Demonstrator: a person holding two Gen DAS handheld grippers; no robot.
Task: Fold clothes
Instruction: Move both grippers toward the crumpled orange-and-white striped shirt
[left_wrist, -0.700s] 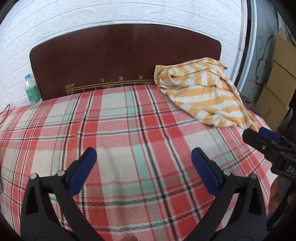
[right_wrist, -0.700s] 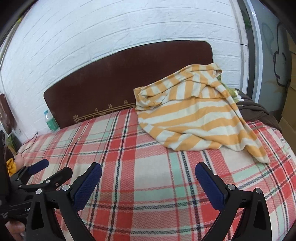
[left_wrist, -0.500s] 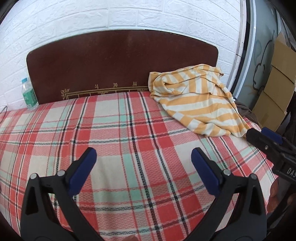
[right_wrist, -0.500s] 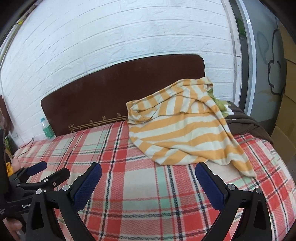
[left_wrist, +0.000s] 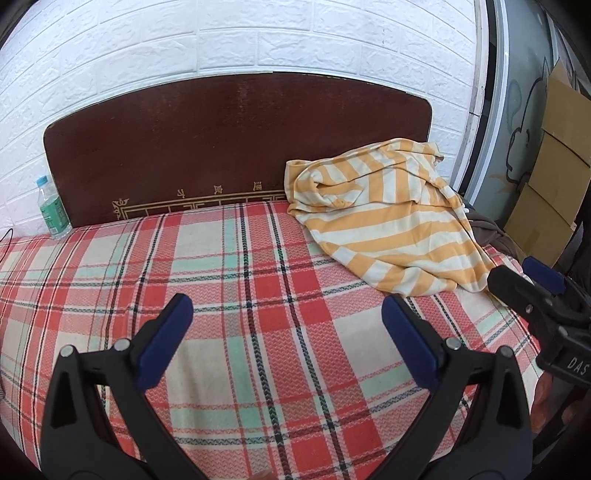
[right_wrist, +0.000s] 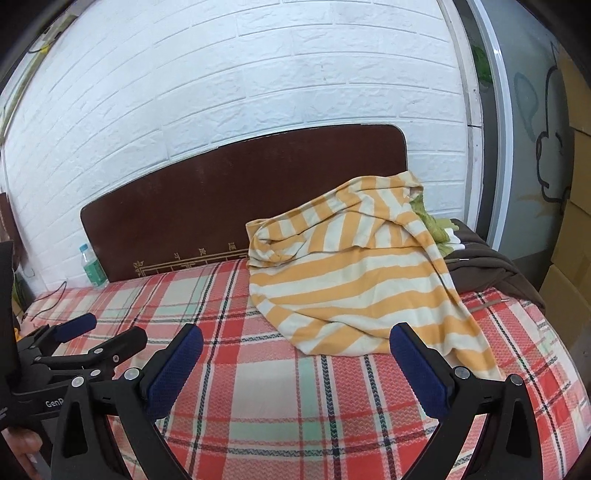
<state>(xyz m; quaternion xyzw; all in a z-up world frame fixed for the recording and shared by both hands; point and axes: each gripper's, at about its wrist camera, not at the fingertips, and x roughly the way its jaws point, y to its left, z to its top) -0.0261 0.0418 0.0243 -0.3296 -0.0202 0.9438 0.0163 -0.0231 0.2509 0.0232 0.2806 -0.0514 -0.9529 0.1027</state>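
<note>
A crumpled orange-and-cream striped garment (left_wrist: 388, 225) lies at the far right of the plaid bed (left_wrist: 236, 280), up against the dark headboard; it also shows in the right wrist view (right_wrist: 354, 273). My left gripper (left_wrist: 286, 325) is open and empty above the middle of the bed, short of the garment. My right gripper (right_wrist: 295, 354) is open and empty, with the garment's near hem just beyond its fingertips. Each gripper shows at the edge of the other's view, the right one (left_wrist: 535, 288) and the left one (right_wrist: 88, 339).
A brown headboard (left_wrist: 229, 147) and a white brick wall stand behind the bed. A water bottle (left_wrist: 53, 210) stands at the far left. Dark brown and green clothes (right_wrist: 476, 258) lie right of the striped garment. Cardboard boxes (left_wrist: 554, 158) are stacked at the right.
Both grippers have drawn back and tilted up, so the garment and headboard sit lower and farther in both views. Both jaws stay open and the garment has not moved.
</note>
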